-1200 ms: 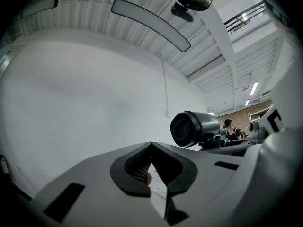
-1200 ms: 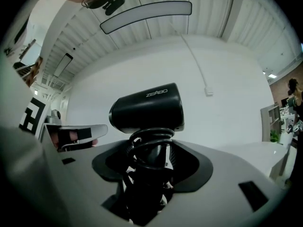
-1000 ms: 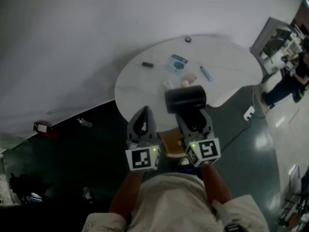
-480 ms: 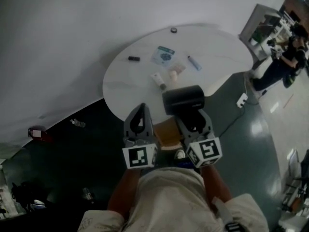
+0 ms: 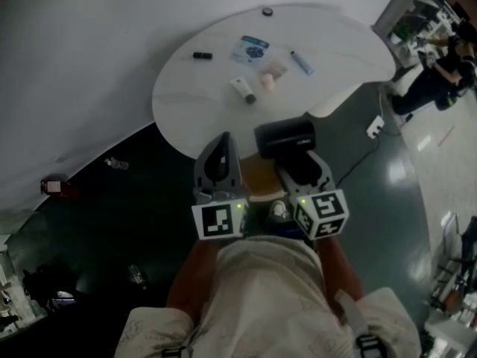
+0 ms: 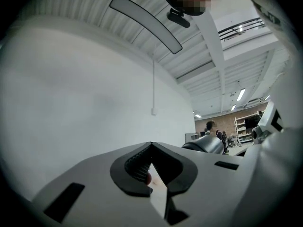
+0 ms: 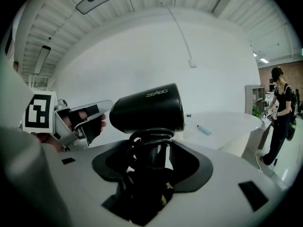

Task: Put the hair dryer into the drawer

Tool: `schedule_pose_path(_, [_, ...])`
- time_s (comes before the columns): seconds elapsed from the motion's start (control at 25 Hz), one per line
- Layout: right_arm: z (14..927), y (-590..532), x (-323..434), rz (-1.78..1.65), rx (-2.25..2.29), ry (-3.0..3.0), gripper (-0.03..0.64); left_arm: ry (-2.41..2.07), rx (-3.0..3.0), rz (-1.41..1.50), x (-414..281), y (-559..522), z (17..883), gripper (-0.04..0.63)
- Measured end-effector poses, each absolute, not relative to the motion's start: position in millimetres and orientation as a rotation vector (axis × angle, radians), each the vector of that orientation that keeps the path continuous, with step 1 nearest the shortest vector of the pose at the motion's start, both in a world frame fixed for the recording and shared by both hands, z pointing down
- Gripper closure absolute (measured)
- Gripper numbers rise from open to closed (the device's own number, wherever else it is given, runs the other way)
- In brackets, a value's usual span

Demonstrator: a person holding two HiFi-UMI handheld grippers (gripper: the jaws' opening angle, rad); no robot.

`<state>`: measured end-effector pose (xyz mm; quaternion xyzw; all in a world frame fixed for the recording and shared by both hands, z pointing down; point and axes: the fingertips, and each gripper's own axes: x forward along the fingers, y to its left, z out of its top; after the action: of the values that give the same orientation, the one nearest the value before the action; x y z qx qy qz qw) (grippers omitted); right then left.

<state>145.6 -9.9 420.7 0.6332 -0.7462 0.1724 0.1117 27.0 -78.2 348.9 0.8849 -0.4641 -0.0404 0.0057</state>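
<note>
Grips the hair dryer [image 7: 147, 109] by its cord-wrapped handle between the jaws of the right gripper [image 7: 152, 145], barrel lying sideways above them. Holds the left gripper [image 6: 151, 144] just beside it on the left, jaws pressed together at the tips with nothing between them. Stands at the near edge of the white round table [image 5: 186, 95], both tools raised over that edge and the dark floor [image 5: 112, 215]. Shows a tube [image 5: 243, 90] and a pen [image 5: 301, 62] lying on the table, well apart from the dryer.
</note>
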Motion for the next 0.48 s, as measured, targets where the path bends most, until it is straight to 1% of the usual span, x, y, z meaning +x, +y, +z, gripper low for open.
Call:
schedule_pose_path(0.28, [472, 6, 151, 0.731, 1.754, -2.05, 0.36, -1.415, 2.764, -0.076, 34, -71, 359, 0.594])
schedule_pose_path(0.48, [500, 14, 152, 0.814, 1.688, -1.996, 0.36, -1.42, 2.732, -0.055, 35, -71, 372, 0.594])
